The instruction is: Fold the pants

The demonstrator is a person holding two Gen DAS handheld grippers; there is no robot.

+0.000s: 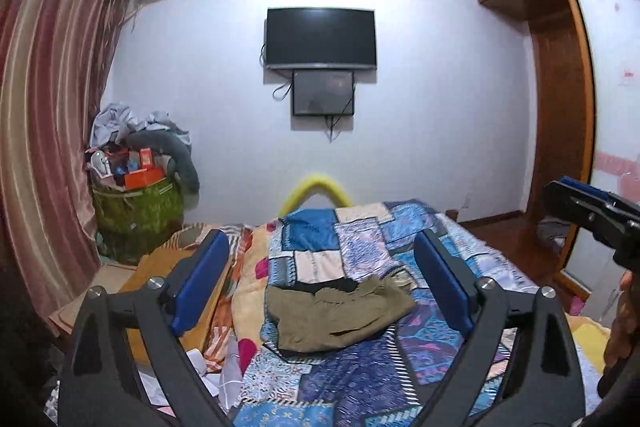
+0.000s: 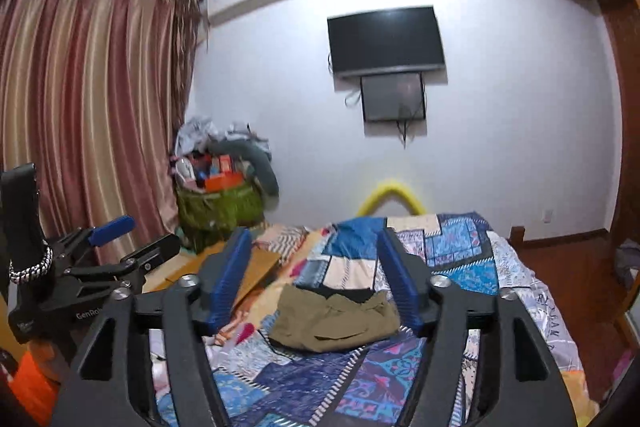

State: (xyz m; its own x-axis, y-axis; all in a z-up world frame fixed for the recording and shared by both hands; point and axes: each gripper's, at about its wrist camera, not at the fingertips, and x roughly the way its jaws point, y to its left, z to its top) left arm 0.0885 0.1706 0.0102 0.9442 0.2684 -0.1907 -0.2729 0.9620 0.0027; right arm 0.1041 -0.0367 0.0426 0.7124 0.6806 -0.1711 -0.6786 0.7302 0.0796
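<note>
Olive-green pants [image 1: 340,315] lie in a compact folded bundle on a patchwork bedspread [image 1: 360,379], with a black garment edge showing behind them. My left gripper [image 1: 320,255] is open and empty, held above and in front of the pants. In the right wrist view the pants [image 2: 336,319] lie between my open right gripper [image 2: 314,247] fingers, farther away on the bed. The right gripper also shows in the left wrist view [image 1: 576,203] at the right edge. The left gripper shows in the right wrist view [image 2: 120,239] at the left.
A green basket piled with boxes and clothes [image 1: 136,199] stands in the left corner by striped curtains [image 1: 52,107]. A TV [image 1: 320,37] hangs on the far wall. A wooden wardrobe [image 1: 560,87] stands on the right. A yellow curved rail [image 1: 316,187] marks the bed's far end.
</note>
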